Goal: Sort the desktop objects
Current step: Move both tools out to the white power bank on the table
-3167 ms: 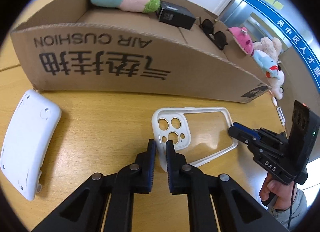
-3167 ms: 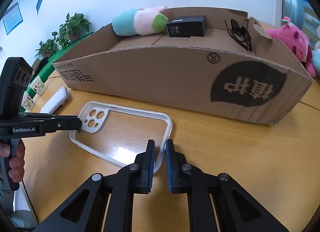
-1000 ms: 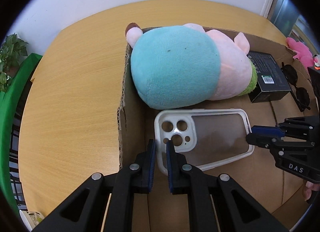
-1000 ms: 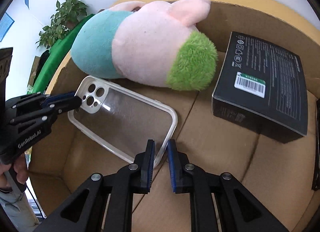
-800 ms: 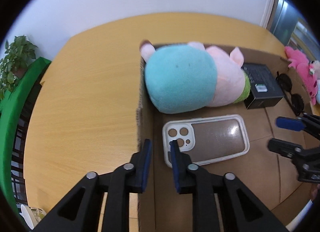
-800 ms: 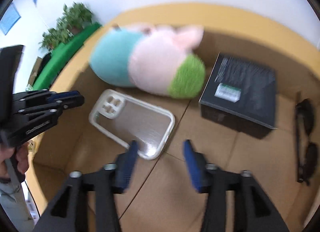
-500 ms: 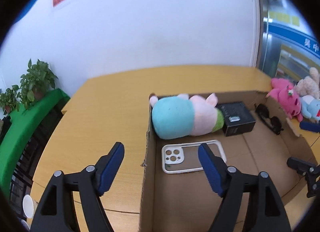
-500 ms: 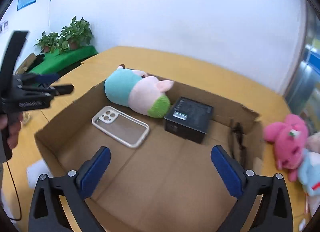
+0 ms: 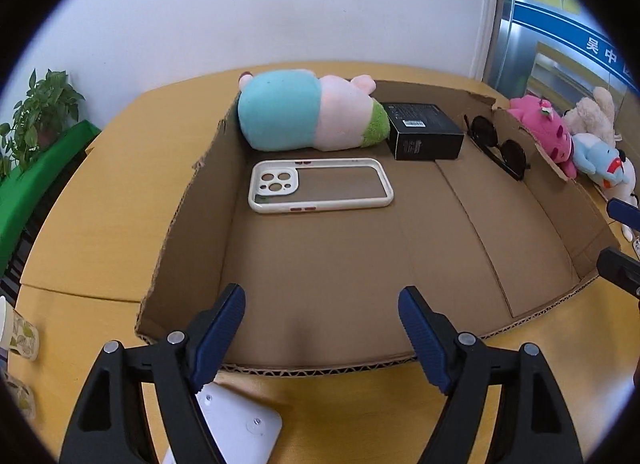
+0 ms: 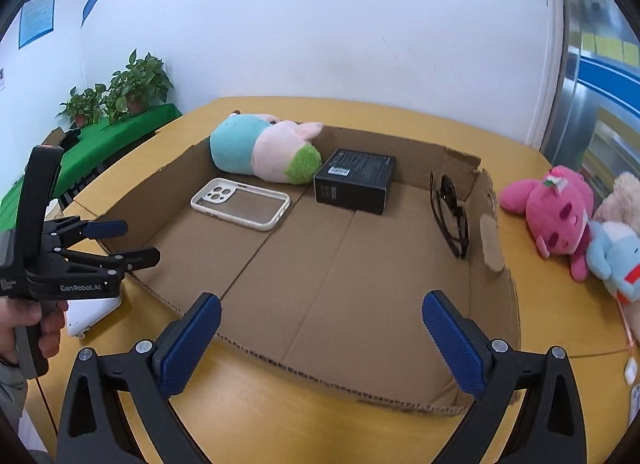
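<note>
Both grippers have let go of the phone case and pulled back from the box. At the bottom of its own view, the left gripper [image 9: 322,324] stands wide open and empty; the right gripper [image 10: 320,328] likewise. Above them, the phone case [image 9: 320,184] lies flat in the cardboard box [image 9: 192,191], just below the plush pig [image 9: 304,109], left of the black carton [image 9: 424,135] and sunglasses [image 9: 496,145].
</note>
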